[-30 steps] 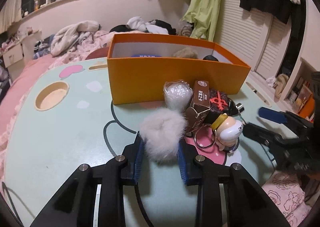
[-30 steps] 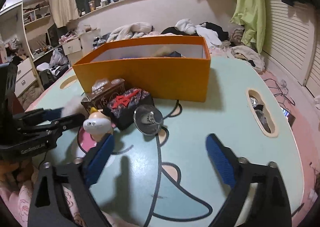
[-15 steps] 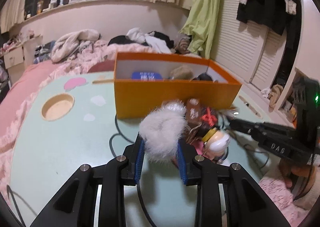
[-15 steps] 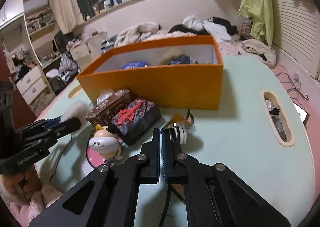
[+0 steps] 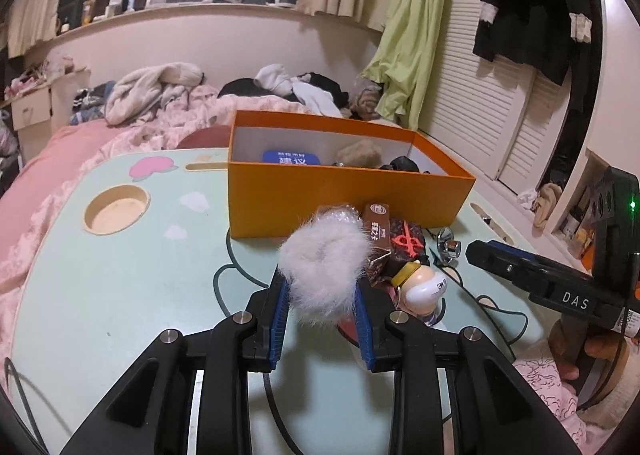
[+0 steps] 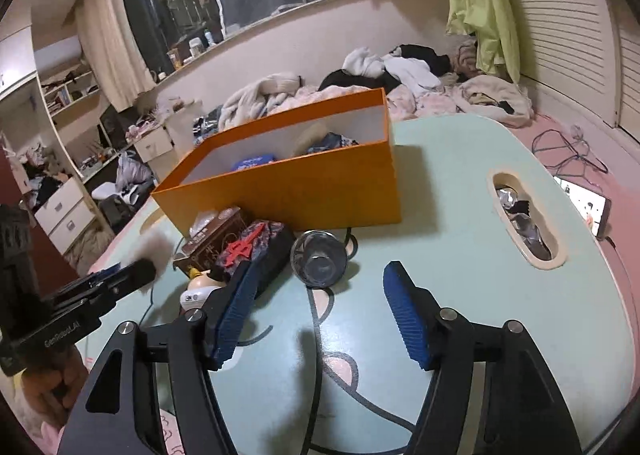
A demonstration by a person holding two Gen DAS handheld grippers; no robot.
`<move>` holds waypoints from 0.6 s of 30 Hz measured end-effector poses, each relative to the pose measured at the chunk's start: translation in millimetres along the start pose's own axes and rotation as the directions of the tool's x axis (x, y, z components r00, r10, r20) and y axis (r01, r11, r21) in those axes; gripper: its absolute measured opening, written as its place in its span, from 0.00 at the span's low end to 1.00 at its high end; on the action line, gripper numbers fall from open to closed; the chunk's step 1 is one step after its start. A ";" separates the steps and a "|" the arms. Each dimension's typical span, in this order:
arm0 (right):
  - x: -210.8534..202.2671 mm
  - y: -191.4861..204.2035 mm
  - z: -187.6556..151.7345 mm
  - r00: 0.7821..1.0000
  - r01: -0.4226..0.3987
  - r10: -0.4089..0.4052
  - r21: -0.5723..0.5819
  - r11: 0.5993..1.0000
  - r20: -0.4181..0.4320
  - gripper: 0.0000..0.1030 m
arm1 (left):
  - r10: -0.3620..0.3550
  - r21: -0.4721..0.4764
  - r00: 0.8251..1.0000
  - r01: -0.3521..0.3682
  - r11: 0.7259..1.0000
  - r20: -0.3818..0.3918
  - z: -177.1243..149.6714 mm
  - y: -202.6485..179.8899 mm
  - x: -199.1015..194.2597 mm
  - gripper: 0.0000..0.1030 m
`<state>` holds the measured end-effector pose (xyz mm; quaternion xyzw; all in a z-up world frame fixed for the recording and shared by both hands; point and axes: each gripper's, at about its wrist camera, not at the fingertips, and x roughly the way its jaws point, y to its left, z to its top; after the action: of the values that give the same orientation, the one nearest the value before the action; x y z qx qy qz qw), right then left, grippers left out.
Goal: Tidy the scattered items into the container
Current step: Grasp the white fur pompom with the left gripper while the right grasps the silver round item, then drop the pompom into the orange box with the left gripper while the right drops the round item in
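Two grippers share the job: the left gripper point(image 5: 322, 319) clamps the white fluffy puff point(image 5: 323, 267), apparently lifted short of the orange box point(image 5: 340, 195) it must clear, while the right gripper point(image 6: 316, 315) gapes empty near the glass jar point(image 6: 319, 263).

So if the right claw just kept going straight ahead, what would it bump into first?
Probably the small clear dish on the table, straight ahead of the open right claw; the orange box sits behind it.
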<state>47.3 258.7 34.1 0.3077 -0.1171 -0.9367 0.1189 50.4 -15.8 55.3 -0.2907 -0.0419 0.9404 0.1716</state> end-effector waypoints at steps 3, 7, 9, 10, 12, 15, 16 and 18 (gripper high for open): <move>2.8 1.1 0.8 1.000 0.007 -0.007 -0.005 1.000 -0.009 0.64 | 0.002 0.001 1.000 -0.002 1.000 -0.004 -0.9 0.1 0.7 0.27; 9.9 4.7 8.5 0.999 0.037 -0.038 -0.029 0.999 -0.029 0.64 | 0.002 0.001 1.000 -0.002 1.000 -0.004 -1.2 -1.1 1.8 0.27; 15.3 8.3 11.4 0.997 0.046 -0.048 -0.042 0.998 -0.054 0.64 | 0.003 0.001 1.000 -0.003 1.000 -0.004 -1.1 -1.8 1.8 0.27; 19.4 9.5 13.5 0.996 0.057 -0.060 -0.047 0.997 -0.073 0.64 | 0.002 0.001 1.000 -0.002 1.000 -0.004 -1.1 -1.7 1.7 0.27; 26.4 11.1 16.9 0.993 0.069 -0.073 -0.044 0.997 -0.097 0.64 | 0.002 0.001 1.000 -0.002 1.000 -0.004 -1.1 -1.6 1.6 0.27; 38.3 11.5 23.0 0.986 0.097 -0.102 -0.045 0.994 -0.135 0.56 | 0.000 0.000 1.000 0.000 1.000 -0.004 -1.4 -1.5 1.7 0.27; 44.6 10.9 22.8 0.982 0.089 -0.096 -0.051 0.995 -0.166 0.35 | 0.000 0.000 1.000 0.000 1.000 -0.003 -1.4 -1.6 1.8 0.27; 43.6 10.0 19.9 0.983 0.071 -0.079 -0.052 0.996 -0.166 0.26 | 0.000 0.001 1.000 0.000 1.000 -0.003 -1.2 -1.6 1.6 0.27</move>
<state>2.7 239.3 28.8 0.3870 -0.0733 -0.9137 0.1002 50.3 -13.8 53.7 -0.2919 -0.0414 0.9400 0.1718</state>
